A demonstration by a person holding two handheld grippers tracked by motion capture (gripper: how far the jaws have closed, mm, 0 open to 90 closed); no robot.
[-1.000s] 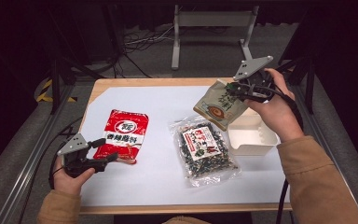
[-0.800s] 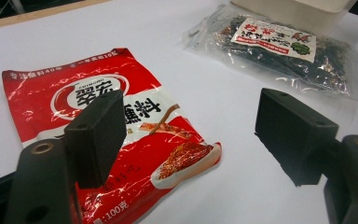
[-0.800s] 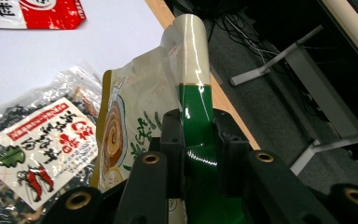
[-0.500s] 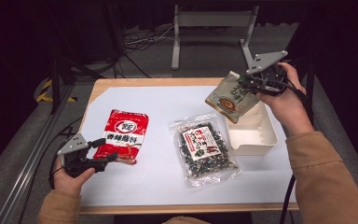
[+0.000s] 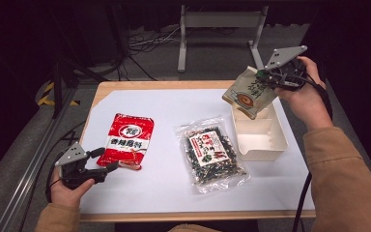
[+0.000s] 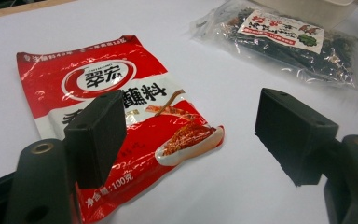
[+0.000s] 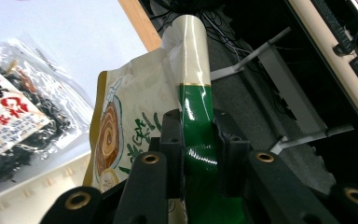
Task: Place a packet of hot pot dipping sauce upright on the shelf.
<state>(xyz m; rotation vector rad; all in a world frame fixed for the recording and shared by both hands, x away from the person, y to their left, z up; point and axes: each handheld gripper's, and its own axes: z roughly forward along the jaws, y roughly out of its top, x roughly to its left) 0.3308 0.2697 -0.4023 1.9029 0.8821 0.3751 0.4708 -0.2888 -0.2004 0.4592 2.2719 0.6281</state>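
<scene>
My right gripper [image 5: 269,77] [image 7: 198,151] is shut on the edge of a beige and green packet [image 5: 248,92] [image 7: 135,121], which hangs in the air over the far end of a white tray [image 5: 265,145]. A red seasoning packet [image 5: 127,140] [image 6: 116,116] lies flat on the white table sheet at the left. My left gripper [image 5: 107,160] [image 6: 191,135] stands open just short of the red packet's near corner, its jaws wide apart. A clear bag of dark dried food [image 5: 210,152] [image 6: 284,39] [image 7: 9,121] lies in the middle.
The white sheet [image 5: 183,106] covers most of a wooden table [image 5: 125,86] with dark floor, cables and a metal stand [image 5: 217,19] beyond its far edge. The tray sits at the right, beside the clear bag. A metal rail [image 5: 24,169] runs along the left.
My right gripper has lifted the beige packet up and to the right, from beside the tray to above its far end. The left gripper has stayed put.
</scene>
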